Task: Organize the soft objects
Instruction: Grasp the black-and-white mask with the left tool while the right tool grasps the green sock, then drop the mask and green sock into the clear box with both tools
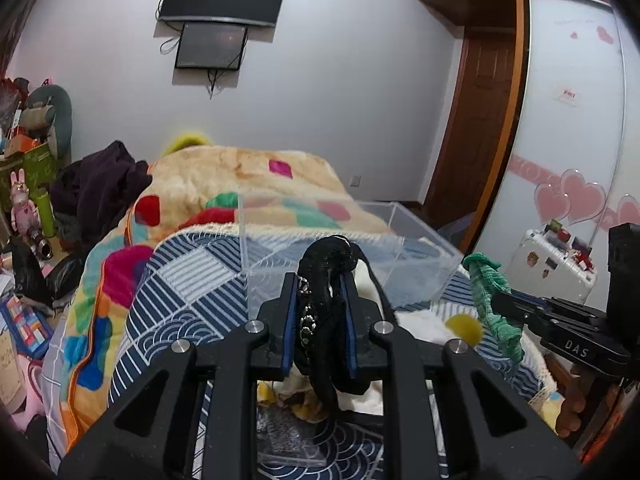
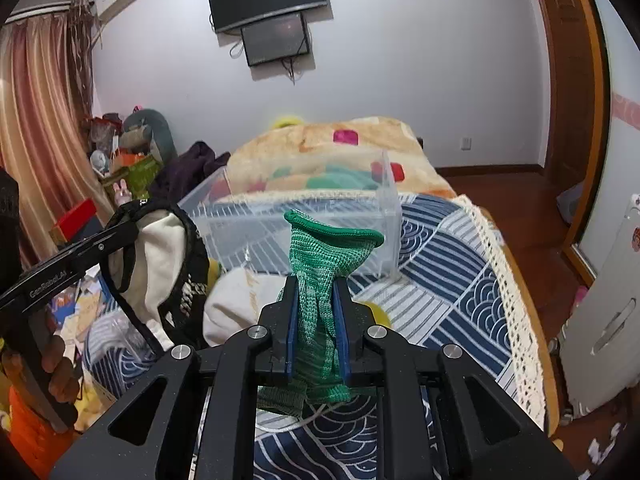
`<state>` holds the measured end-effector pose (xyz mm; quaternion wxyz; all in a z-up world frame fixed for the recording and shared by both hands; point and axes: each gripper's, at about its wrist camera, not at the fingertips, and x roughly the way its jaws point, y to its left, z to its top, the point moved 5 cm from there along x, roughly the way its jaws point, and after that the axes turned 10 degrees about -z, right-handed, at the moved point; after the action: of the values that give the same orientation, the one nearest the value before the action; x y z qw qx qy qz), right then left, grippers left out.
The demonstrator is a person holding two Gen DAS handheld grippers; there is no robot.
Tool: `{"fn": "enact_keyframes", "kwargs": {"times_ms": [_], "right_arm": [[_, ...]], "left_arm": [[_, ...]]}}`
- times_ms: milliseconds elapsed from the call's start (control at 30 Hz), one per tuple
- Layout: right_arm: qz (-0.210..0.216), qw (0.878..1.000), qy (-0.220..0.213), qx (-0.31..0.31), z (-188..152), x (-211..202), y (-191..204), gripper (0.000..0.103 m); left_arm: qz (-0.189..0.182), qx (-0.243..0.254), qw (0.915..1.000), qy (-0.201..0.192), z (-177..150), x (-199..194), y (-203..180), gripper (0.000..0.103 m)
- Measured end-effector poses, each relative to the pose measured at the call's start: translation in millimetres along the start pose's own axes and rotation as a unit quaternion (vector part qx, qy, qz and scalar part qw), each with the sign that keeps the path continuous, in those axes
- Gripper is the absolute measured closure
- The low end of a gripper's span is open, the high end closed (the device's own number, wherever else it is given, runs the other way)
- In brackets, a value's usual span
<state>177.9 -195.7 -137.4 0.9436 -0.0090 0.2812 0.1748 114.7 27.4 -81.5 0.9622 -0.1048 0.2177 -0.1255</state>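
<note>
My left gripper (image 1: 322, 280) is shut on a black-and-cream fabric piece with black straps (image 1: 326, 276) and holds it above the bed; it also shows hanging at the left of the right wrist view (image 2: 160, 264). My right gripper (image 2: 316, 284) is shut on a green knitted glove (image 2: 320, 256), held upright above the bed; the glove also shows at the right of the left wrist view (image 1: 490, 300). A clear plastic box (image 1: 360, 248) sits open on the bed just beyond both grippers, and its wall also shows in the right wrist view (image 2: 390, 216).
The bed has a blue-and-white patterned cover (image 2: 452, 292) and a colourful blanket (image 1: 248, 188) behind the box. A white soft item (image 2: 236, 304) and a yellow item (image 1: 464, 328) lie on the bed. Clutter stands at the left (image 1: 36, 184); a white suitcase (image 1: 556, 264) stands at the right.
</note>
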Motion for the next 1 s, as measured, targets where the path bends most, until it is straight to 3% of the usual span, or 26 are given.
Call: {"fn": "enact_keyframes", "kwargs": {"times_ms": [300,500,767,1000], "right_arm": [[-0.011,0.999,-0.044,0.001,39.8,-7.8,-3.5,0.088],[-0.010,0.998,-0.061,0.002,66.6,5.6,-2.1,0.088],[-0.019,0.998,-0.067,-0.007,88.1,29.6,6.1,0.088],[-0.028,0.999,-0.027,-0.029,85.6,67.2,12.7,0.088]], "left_arm": [[-0.008,0.030,0.9987,-0.041,41.6,-9.7,-11.7,0.084],[0.024,0.036,0.9970,-0.064,77.3,6.0,-1.6,0.084],[0.055,0.019,0.9964,-0.062,102.0,43.0,20.2,0.084],[0.076,0.017,0.9969,-0.013,89.9,86.2,38.0,0.084]]}}
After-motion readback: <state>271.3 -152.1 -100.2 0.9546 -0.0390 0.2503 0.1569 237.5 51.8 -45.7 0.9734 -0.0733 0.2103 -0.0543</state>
